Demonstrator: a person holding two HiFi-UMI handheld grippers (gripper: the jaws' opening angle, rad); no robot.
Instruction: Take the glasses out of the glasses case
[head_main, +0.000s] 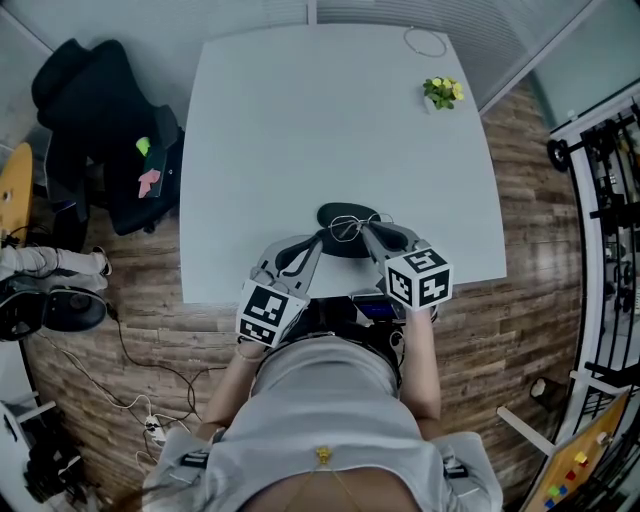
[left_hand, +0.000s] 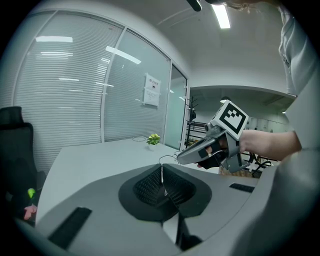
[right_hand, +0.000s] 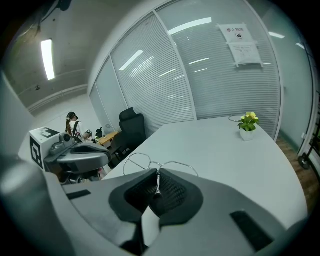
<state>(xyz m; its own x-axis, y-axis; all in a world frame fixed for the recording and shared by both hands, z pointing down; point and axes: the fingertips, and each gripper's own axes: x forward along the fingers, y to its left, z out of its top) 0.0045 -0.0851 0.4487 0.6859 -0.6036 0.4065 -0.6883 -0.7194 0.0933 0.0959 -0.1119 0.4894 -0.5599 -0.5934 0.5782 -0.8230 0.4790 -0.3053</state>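
Two tongs, left tongs (left_hand: 162, 181) and right tongs (right_hand: 157, 181), each clamped on thin wire frame of glasses (head_main: 347, 227). Glasses held just above dark case (head_main: 338, 211) lying on tabletop (head_main: 330, 120). Removal looks nearly done; setting glasses down beside case likely remains.

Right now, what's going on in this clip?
A person at a grey table is working with a handheld gripper in each hand. The right gripper is shut on the thin wire frame of the glasses, near the bridge, with both lenses showing just past it. The left gripper is shut on another thin wire part of the glasses. The glasses sit just over the open black case, which lies near the table's front edge.
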